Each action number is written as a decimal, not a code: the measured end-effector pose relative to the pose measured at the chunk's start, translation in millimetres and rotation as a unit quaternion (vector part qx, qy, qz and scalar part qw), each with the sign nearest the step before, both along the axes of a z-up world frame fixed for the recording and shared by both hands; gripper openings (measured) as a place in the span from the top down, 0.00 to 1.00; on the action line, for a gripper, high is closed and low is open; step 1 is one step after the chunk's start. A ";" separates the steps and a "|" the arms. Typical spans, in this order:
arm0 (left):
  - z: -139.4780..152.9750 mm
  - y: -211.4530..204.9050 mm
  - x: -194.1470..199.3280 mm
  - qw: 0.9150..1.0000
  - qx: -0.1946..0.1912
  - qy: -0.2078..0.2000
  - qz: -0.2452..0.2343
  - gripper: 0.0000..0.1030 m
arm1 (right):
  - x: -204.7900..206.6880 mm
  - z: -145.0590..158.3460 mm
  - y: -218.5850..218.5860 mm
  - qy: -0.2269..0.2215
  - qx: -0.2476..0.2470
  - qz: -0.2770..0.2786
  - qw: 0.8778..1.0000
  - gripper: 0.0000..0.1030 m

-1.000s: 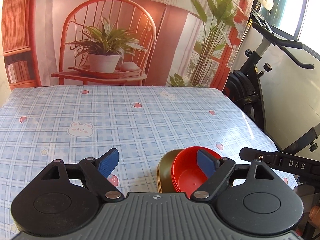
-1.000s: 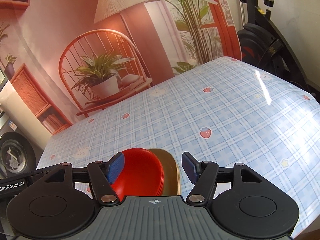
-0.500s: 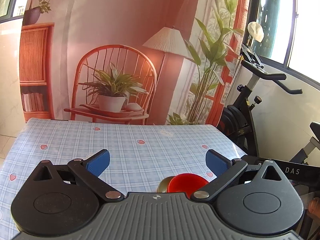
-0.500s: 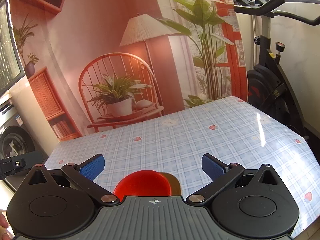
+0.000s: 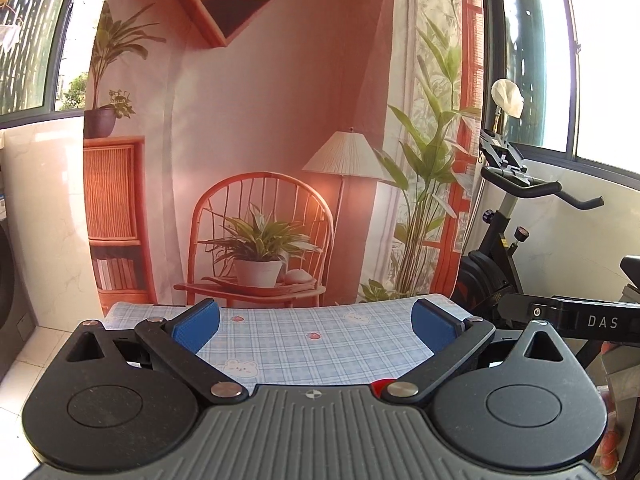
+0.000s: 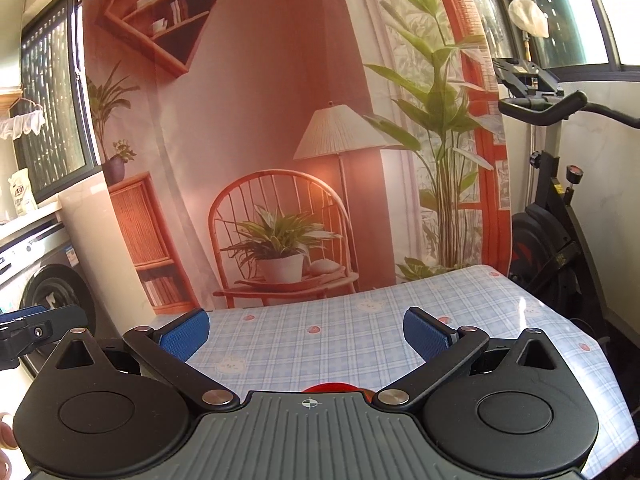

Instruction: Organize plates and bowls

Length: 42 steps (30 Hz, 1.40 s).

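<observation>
My left gripper (image 5: 316, 322) is open and empty, held high and back from the table. Only a sliver of the red bowl (image 5: 379, 385) shows just above the gripper body. My right gripper (image 6: 307, 330) is also open and empty, raised above the near side of the table. A thin red arc of the red bowl (image 6: 330, 387) peeks over its body, with a trace of the tan dish beside it. The rest of the stack is hidden under both grippers.
The table carries a blue plaid cloth (image 6: 360, 332) with strawberry and bear prints. A printed backdrop hangs behind it. An exercise bike (image 5: 516, 248) stands at the right. A washing machine (image 6: 52, 292) is at the left.
Both grippers have risen and pulled back from the stacked bowls, opening wider. The red bowl and tan dish have sunk almost out of sight below the gripper bodies.
</observation>
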<state>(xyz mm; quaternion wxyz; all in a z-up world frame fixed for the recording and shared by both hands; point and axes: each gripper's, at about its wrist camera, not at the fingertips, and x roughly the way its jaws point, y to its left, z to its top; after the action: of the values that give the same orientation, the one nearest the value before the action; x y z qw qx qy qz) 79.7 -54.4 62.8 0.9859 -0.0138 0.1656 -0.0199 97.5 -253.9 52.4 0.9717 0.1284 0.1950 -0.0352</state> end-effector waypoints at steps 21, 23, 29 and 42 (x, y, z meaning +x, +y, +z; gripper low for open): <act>36.4 -13.2 -44.2 0.996 0.056 -0.053 0.043 0.00 | -38.4 46.7 24.5 -0.042 -0.031 0.015 0.999 0.00; 36.4 -12.3 -43.6 0.996 0.054 -0.055 0.046 0.00 | -38.9 47.7 25.4 -0.043 -0.033 0.015 0.998 0.00; 36.5 -11.0 -45.9 0.996 0.051 -0.061 0.051 0.00 | -38.7 47.9 25.5 -0.045 -0.034 0.014 0.998 0.00; 38.7 -7.7 -50.9 0.994 0.044 -0.071 0.073 0.00 | -39.6 48.6 27.2 -0.046 -0.035 0.014 0.998 0.00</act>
<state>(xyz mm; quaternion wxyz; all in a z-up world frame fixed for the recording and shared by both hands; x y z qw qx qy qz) 28.7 -62.2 101.5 0.9937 0.0192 0.0943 0.0583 57.8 -226.7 101.0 0.9839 0.0932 0.1509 -0.0224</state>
